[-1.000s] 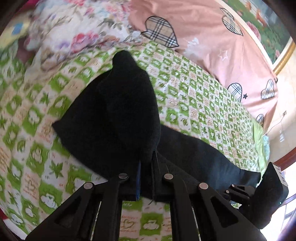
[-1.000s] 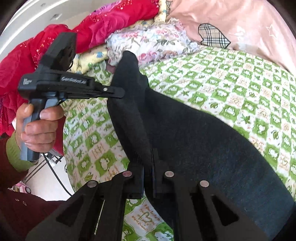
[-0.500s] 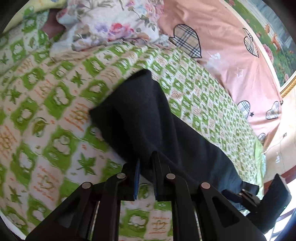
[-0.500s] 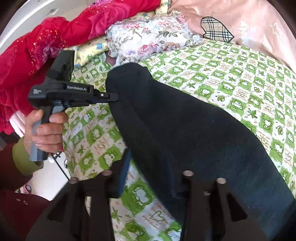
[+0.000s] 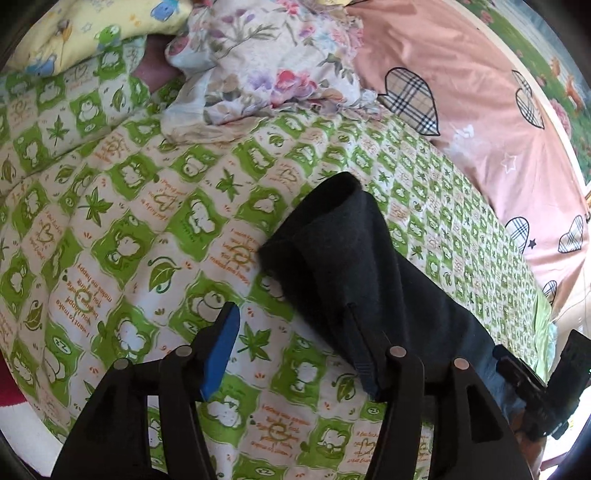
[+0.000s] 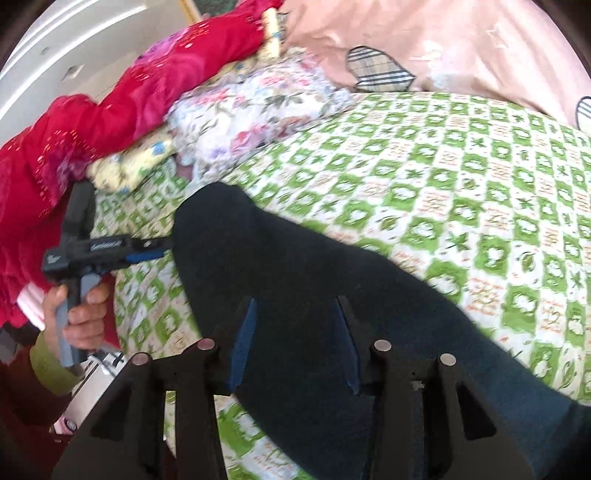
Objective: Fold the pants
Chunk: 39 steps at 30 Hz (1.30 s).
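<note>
Now spread dark across the green-checked bedsheet [image 5: 110, 206]: black pants [image 5: 354, 266], released by both grippers.

Seen from the left wrist only: pink heart-patched quilt [image 5: 472, 110] at far right, yellow cartoon pillow [image 5: 85, 29] at top left, folded end of the pants lying flat on the sheet, right gripper [image 5: 509, 369] showing only as a black body at the lower right edge. Seen from the right wrist only: red blanket [image 6: 122, 110] heaped behind, left hand [image 6: 81, 314] wrapped round its handle. Shared by both: floral bedding [image 5: 266, 62] by the pillows. Left gripper [image 5: 291, 350] wide apart, jaws just opened, blue pad over bare sheet, other finger at the cloth's edge. Right gripper [image 6: 295, 339] parted moderately, jaws opened a moment back, cloth beneath, nothing pinched.
</note>
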Motion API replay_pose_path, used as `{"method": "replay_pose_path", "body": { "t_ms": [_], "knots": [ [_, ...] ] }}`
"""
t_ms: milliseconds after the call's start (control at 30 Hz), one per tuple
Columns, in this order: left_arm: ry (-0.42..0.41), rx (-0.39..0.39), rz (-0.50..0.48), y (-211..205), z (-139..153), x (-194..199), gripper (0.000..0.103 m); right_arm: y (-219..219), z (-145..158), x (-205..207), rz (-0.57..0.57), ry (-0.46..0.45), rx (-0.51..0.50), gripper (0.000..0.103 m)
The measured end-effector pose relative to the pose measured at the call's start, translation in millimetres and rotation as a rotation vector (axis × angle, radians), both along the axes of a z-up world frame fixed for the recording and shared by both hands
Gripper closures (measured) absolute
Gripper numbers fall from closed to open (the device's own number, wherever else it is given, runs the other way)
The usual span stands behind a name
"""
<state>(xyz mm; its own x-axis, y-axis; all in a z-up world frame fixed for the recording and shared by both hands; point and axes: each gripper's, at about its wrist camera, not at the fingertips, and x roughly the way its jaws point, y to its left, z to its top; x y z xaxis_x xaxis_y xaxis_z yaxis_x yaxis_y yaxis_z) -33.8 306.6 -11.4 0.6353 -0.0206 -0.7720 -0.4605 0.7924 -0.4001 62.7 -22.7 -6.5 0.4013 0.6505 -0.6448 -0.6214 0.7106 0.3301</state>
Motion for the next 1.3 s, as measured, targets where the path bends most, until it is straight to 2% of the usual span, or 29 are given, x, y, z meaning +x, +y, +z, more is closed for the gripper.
{"method": "replay_pose_path", "body": {
  "t_ms": [133, 367, 633, 667, 700, 767, 800, 867, 1000, 1133, 1200, 1300],
  "knots": [
    [0.015, -0.02, 0.006, 4, -5, 3, 0.044, -4, 2, 19, -0.028, -0.003, -0.014, 0.059],
    [0.02, -0.008, 0.002, 4, -10, 10, 0.047, 8, 0, 56, -0.021, -0.003, -0.067, 0.059],
    [0.031, -0.017, -0.016, 4, -17, 23, 0.048, 37, -41, 85, 0.068, 0.115, -0.185, 0.059],
    [0.035, -0.018, -0.018, 4, -18, 24, 0.048, 38, -42, 85, 0.074, 0.116, -0.186, 0.061],
    [0.038, -0.02, -0.021, 4, -20, 27, 0.048, 38, -42, 84, 0.084, 0.115, -0.175, 0.072],
    [0.04, -0.021, -0.025, 3, -21, 31, 0.048, 33, -36, 85, 0.071, 0.1, -0.159, 0.082],
    [0.041, -0.021, -0.029, 3, -22, 34, 0.049, 28, -34, 88, 0.063, 0.099, -0.137, 0.091],
    [0.04, -0.021, -0.034, 2, -23, 40, 0.049, 17, -29, 94, 0.052, 0.117, -0.077, 0.092],
    [0.027, -0.023, -0.046, 0, -27, 55, 0.06, 23, -32, 95, 0.064, 0.107, -0.101, 0.093],
    [-0.009, -0.034, -0.052, -1, -26, 63, 0.075, 15, -27, 96, 0.046, 0.098, -0.052, 0.093],
    [-0.05, -0.046, -0.058, -1, -14, 57, 0.083, 12, -23, 93, 0.049, 0.083, -0.036, 0.093],
    [-0.121, -0.102, -0.072, -1, 10, 41, 0.084, 10, -11, 87, 0.046, 0.054, -0.005, 0.093]
  ]
}}
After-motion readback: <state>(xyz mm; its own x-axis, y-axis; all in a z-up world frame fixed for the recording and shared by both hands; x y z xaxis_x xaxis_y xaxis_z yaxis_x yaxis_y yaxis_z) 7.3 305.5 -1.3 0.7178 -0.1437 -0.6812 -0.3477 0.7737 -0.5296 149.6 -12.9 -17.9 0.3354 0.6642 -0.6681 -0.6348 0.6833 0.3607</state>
